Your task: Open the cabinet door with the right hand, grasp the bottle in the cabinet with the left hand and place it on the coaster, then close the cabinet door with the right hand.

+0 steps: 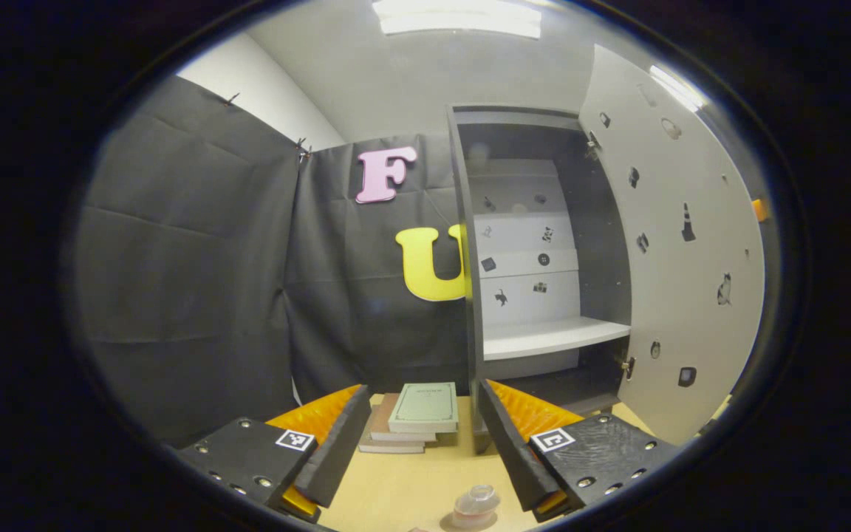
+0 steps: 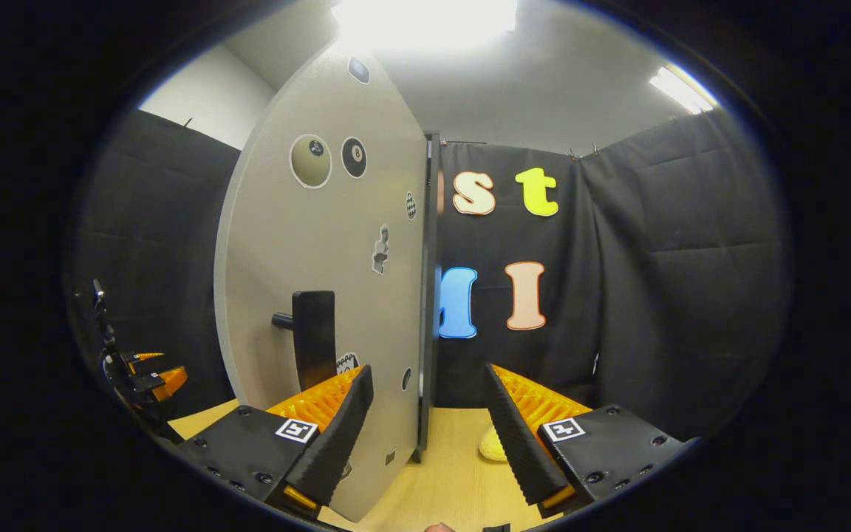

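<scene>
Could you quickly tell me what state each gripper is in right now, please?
Left gripper: open, holding nothing, above the bottle.
Right gripper: open, holding nothing, beside the open cabinet door.

The cabinet (image 1: 536,244) stands right of centre in the left gripper view, grey, its shelf bare. Its sticker-dotted door (image 1: 680,244) hangs open at far right. The clear bottle (image 1: 476,506) stands upright at bottom centre on the table.

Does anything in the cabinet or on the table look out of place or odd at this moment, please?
Nothing looks spilled or damaged. The cabinet door stands wide open, and the bottle is upright on the table, not in the cabinet.
</scene>
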Demonstrator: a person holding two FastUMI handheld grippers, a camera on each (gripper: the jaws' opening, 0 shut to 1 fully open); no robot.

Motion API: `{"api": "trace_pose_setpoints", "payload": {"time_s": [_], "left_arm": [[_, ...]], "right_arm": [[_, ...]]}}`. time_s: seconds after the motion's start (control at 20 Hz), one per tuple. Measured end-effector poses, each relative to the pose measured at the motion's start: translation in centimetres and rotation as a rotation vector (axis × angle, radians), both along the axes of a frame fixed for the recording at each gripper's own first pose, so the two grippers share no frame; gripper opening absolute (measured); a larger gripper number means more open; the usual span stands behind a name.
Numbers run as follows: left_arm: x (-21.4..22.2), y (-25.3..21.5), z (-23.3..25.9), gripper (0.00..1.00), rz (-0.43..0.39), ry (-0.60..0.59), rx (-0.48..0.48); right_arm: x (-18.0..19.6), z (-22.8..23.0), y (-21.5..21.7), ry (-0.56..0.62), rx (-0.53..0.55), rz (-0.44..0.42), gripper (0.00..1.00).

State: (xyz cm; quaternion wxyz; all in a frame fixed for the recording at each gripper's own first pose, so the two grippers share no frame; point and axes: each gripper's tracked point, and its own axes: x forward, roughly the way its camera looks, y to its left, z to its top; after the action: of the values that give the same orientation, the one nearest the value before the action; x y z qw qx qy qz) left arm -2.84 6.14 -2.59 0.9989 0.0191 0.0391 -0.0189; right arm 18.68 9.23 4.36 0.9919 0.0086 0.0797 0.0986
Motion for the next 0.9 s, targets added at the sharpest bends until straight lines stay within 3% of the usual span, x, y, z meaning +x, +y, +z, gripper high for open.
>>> {"api": "trace_pose_setpoints", "payload": {"time_s": [0.2,0.25,0.4,0.45,0.6,0.9], "left_arm": [[0.1,1.5,0.0,0.90,0.004,0.000,-0.006],[0.0,2.0,-0.1,0.90,0.006,-0.001,-0.005],[0.0,3.1,-0.2,0.88,0.007,-0.001,0.000],[0.1,3.4,-0.2,0.88,0.008,0.000,-0.001],[0.4,4.0,-0.1,0.88,0.005,0.001,-0.003],[1.2,5.4,-0.3,0.88,-0.008,-0.001,0.005]], "right_arm": [[0.1,0.1,1.3,-0.002,0.000,-0.004,0.90],[0.2,0.0,1.5,-0.002,0.003,-0.005,0.95],[0.2,0.0,2.4,-0.004,0.008,-0.006,0.90],[0.3,0.0,2.8,-0.001,0.013,-0.003,0.95],[0.5,0.0,4.0,-0.006,0.016,0.002,0.90],[0.9,-0.4,6.7,0.001,0.053,0.031,0.95]]}}
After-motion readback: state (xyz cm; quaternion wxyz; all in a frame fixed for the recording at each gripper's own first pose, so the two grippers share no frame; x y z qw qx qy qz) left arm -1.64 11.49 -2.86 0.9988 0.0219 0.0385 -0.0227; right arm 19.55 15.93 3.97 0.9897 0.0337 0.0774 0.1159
